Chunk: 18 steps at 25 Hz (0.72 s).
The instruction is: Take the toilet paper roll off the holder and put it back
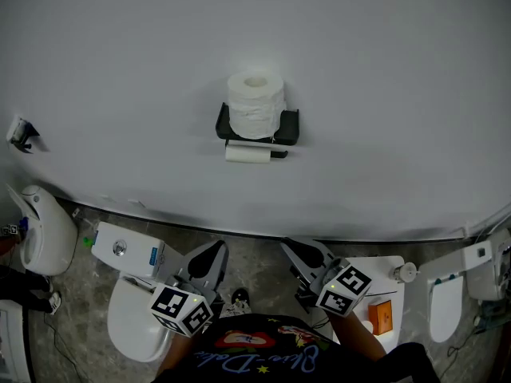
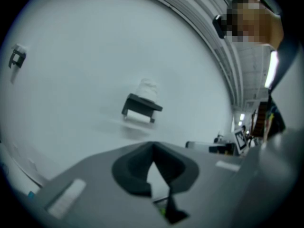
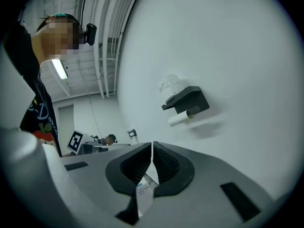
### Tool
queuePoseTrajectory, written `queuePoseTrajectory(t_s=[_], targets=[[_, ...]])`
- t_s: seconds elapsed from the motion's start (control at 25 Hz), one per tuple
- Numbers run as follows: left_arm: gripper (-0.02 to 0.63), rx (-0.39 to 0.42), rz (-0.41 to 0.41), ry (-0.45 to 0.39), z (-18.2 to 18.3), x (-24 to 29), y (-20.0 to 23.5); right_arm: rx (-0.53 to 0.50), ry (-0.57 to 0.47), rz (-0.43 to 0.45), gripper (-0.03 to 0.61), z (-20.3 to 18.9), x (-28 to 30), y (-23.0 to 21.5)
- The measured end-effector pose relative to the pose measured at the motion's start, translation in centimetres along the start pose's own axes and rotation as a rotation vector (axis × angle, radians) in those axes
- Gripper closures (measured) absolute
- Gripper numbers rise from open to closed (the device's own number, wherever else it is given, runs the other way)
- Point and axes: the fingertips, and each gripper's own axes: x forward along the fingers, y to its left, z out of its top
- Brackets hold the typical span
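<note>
— So, where do we stand?
— Both my grippers are low, at six o'clock of the holder (image 1: 289, 126) and well apart from it. The left gripper (image 2: 152, 146) is clenched on nothing. The right gripper (image 3: 152, 145) is clenched too, with nothing between its jaws.
— And the roll?
— The toilet paper roll (image 1: 255, 102) stands upright on the holder's shelf, at twelve o'clock from me on the wall (image 1: 383, 86). A thinner roll (image 1: 247, 155) hangs on the bar beneath.
— How would you go in?
— I'd release the right jaws wide before reaching and approach the upright roll from three o'clock. Then I'd pinch its soft sides lightly and lift straight up so it clears the shelf.
</note>
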Motion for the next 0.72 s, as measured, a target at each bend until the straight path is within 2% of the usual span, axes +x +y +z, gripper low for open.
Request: queuePoseTrajectory(t_s=[0.32,0.56,0.72], targets=[[0.615,-0.012,-0.005,0.0,-0.23,0.4,-0.02,0.008,0.0,-0.003,0.552,-0.05,-0.09,-0.08],[0.615,-0.018,-0.009,0.013,-0.62,0.71,-0.04,-0.042,0.006,0.015,0.552,-0.07,-0.08,0.45],[0.615,-0.022,-0.011,0.013,-0.71,0.97,-0.01,-0.016,0.0,0.007,0.552,-0.25,-0.11,0.06]])
